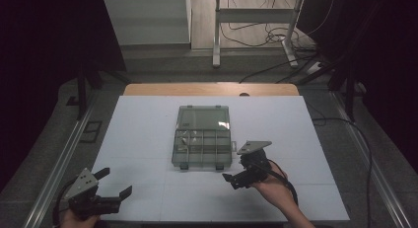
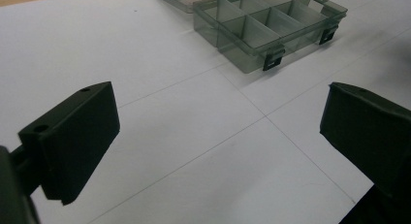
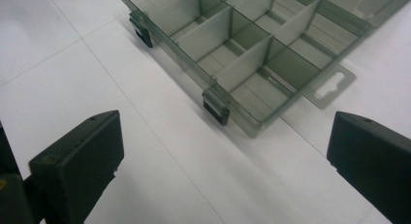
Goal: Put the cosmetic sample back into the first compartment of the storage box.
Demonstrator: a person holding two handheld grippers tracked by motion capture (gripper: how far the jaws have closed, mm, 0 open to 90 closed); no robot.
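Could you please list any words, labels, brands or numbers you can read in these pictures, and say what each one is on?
There is no readable text.
The smoky clear compartment box and its open lid bear no legible label.
The left gripper, the right gripper and the white table carry no visible markings.

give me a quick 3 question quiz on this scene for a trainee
1. True or false: the lid of the organizer box is shut.
2. Which gripper is nearer the box: the left gripper or the right gripper?
3. What are the two black parts on the box's near edge, such as this latch?

Key:
1. False. The lid lies open, flat on the table's white surface behind the compartments.
2. The right gripper.
3. Latches, both undone.
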